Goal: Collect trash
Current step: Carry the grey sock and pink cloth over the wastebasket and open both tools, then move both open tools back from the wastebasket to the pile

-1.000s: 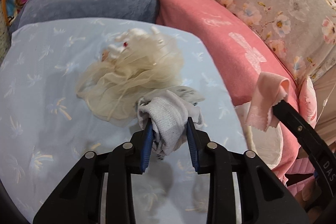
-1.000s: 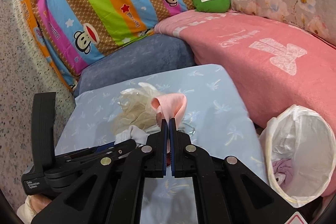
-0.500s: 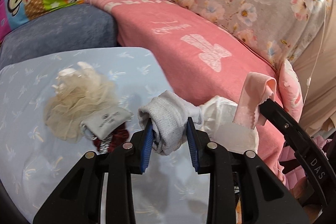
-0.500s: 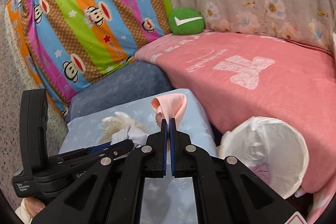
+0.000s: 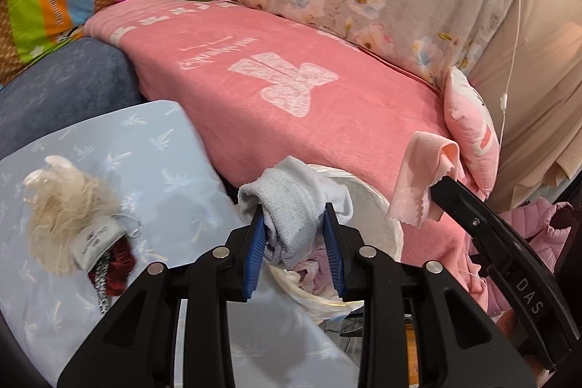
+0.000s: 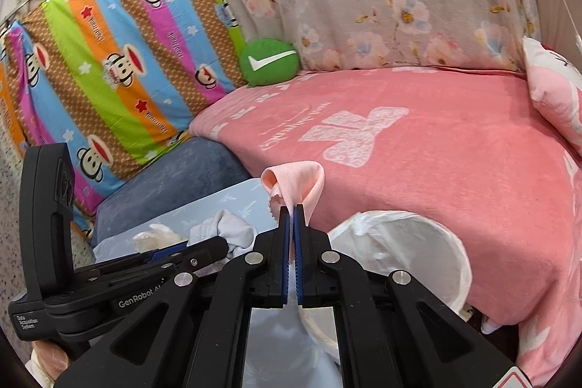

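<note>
Sock (image 5: 291, 206), grey, clamped in left hand-held gripper (image 5: 294, 224) over white bin (image 5: 378, 206); pink cloth (image 6: 294, 184) pinched tight in right hand-held gripper (image 6: 291, 217), bin (image 6: 418, 242) at 3 o'clock.

Right tool (image 5: 442, 182) reads "DAS"; left tool (image 6: 218, 248) "GenRobot".

**Black tongs, blue pads**

Both tongs (image 5: 294, 224) (image 6: 291, 224) are matte black plastic with ribbed blue pads (image 5: 256, 250) and silver round screws. White lettering reads "DAS" on the right tongs, "GenRobot" and "Data Acquisition System" on the left.
</note>
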